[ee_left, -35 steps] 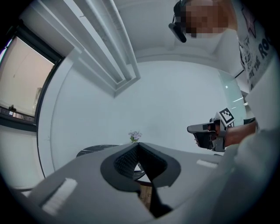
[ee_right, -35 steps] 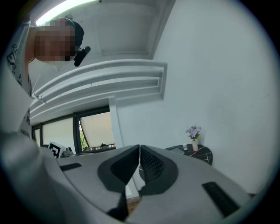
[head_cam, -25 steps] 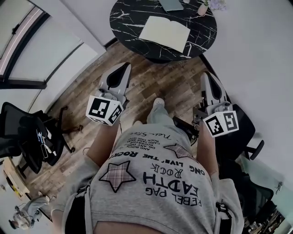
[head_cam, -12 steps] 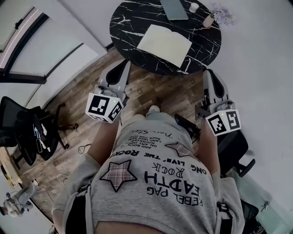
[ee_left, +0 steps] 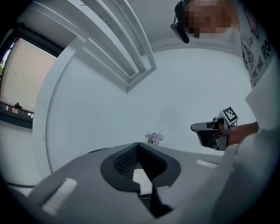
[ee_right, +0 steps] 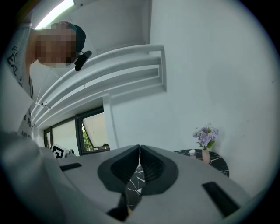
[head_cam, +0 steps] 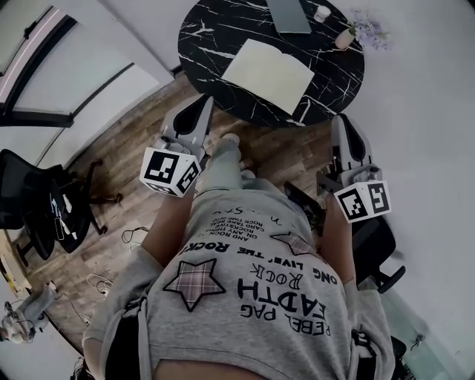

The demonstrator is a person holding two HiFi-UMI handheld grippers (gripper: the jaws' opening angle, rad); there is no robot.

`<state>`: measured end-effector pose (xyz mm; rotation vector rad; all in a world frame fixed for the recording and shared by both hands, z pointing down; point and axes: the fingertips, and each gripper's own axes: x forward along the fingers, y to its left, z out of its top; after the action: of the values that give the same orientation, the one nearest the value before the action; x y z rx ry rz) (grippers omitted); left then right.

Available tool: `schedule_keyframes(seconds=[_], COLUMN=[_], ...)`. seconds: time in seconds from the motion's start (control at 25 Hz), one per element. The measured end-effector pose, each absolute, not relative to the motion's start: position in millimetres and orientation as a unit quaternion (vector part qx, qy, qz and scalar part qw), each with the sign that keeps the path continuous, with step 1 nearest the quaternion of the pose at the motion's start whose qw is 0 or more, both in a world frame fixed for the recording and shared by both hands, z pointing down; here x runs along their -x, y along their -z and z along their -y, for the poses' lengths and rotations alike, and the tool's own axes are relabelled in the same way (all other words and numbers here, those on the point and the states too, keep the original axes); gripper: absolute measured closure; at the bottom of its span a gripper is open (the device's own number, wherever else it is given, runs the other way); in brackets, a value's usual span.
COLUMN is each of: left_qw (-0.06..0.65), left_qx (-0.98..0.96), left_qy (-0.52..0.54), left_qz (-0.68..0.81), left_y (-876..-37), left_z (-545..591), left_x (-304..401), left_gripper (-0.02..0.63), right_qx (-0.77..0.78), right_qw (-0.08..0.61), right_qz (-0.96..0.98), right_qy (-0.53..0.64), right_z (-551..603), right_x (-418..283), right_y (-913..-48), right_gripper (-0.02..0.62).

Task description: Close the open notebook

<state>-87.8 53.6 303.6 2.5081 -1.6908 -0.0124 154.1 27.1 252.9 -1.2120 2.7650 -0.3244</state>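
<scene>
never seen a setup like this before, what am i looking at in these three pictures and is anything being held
No robot here: a person holds a two-jaw gripper in each hand. The head view comes from a camera on the person's head, looking steeply down at the left gripper and the right gripper. The two gripper views come from a camera riding on each gripper, looking along its jaws. Both pairs are shut with nothing between them. Ahead stands a round black marble table with an open notebook, a vase of purple flowers, a white cup and a flat grey item.
</scene>
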Motion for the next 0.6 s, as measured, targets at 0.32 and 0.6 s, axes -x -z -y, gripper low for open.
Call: schedule_keyframes(seconds=[0.32, 0.6], left_qw=[0.058, 0.056], left_qx=[-0.842, -0.856], left_qy=[0.0, 0.011], left_qz=[0.536, 0.515], left_y=[-308, -298], left_z=[-4, 57], left_x=[82, 92], left_gripper=[0.597, 0.597], right_qx=[0.422, 0.44], right_qw=[0.061, 0.065], right_qz=[-0.898, -0.891], right_qy=[0.109, 0.094], right_z=[12, 57], right_x=[-162, -146], right_y=[-256, -245], right_gripper=[0.581, 0.581])
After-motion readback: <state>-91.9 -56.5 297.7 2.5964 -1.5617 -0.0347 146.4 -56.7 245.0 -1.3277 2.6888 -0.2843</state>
